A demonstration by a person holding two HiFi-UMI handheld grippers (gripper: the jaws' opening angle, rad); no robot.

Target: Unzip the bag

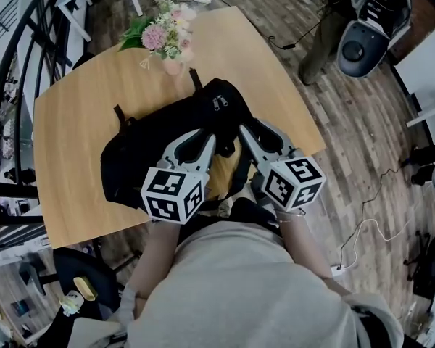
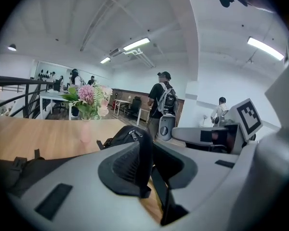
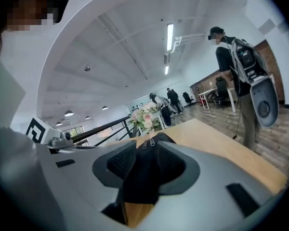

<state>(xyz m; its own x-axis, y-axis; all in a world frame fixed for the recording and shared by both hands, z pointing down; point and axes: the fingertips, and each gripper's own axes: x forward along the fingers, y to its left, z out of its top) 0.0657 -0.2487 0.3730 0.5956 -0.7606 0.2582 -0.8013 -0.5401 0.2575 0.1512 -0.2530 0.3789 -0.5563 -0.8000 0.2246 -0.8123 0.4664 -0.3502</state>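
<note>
1. A black bag (image 1: 159, 143) lies on a wooden worktop (image 1: 80, 122), towards the near edge and right of centre. Its zipped top points to the far side.
2. Two metal zip pulls (image 1: 219, 101) sit together on the top of the bag, and the zip looks closed there.
3. Flowers (image 1: 163, 35) stand near the worktop's far edge, just beyond the bag and apart from it.
4. The left gripper (image 1: 209, 142) reaches over the near part of the bag, pointing towards the zip. In the left gripper view its jaws stand a little apart with nothing clamped. The bag (image 2: 127, 136) rises beyond them.
5. The right gripper (image 1: 245, 133) lies beside the left one, with its tip at the bag's right flank.
6. In the right gripper view the jaws are apart and the bag's black fabric (image 3: 156, 141) fills the gap. I cannot tell whether the pads press on it. The zip pulls (image 3: 150, 142) show just above the gap.
</note>
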